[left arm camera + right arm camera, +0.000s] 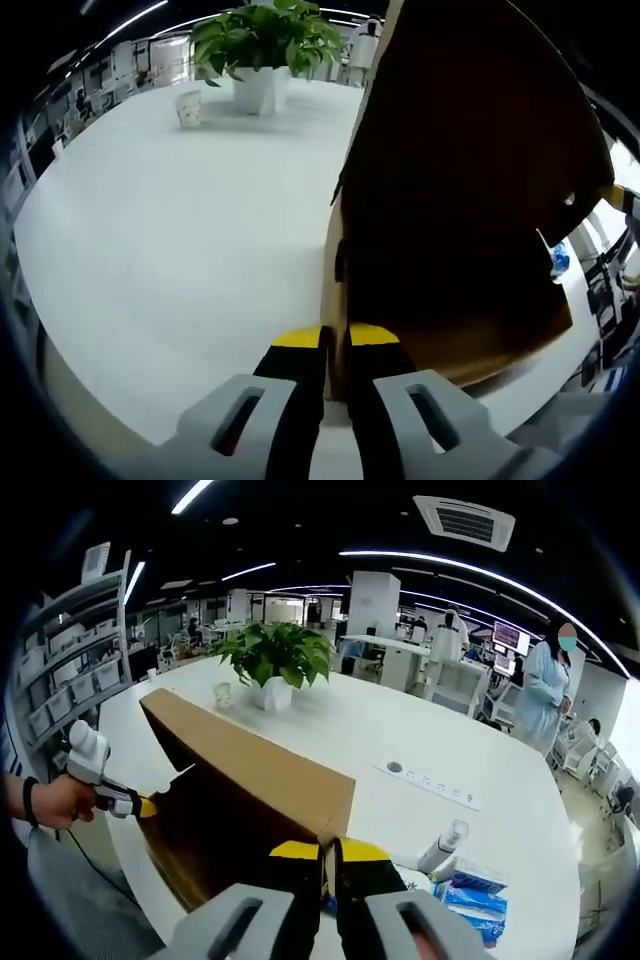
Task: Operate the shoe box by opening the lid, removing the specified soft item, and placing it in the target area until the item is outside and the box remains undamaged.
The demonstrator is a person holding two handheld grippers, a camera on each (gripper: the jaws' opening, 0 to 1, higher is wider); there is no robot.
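Two grippers clamp the shoe box [250,810], which stands on the white table [170,250]. Your left gripper [335,345] pinches one cardboard edge, jaws nearly closed on it; your right gripper [328,858] pinches the opposite corner likewise. Potted plant [272,660] stands well behind the box.

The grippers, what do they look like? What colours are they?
Each gripper, left and right, has two black jaws with yellow tips, rising from light grey moulded mounts with slots in them. In the right gripper view the left gripper carries a white rounded body, and the hand on it wears a dark wristband.
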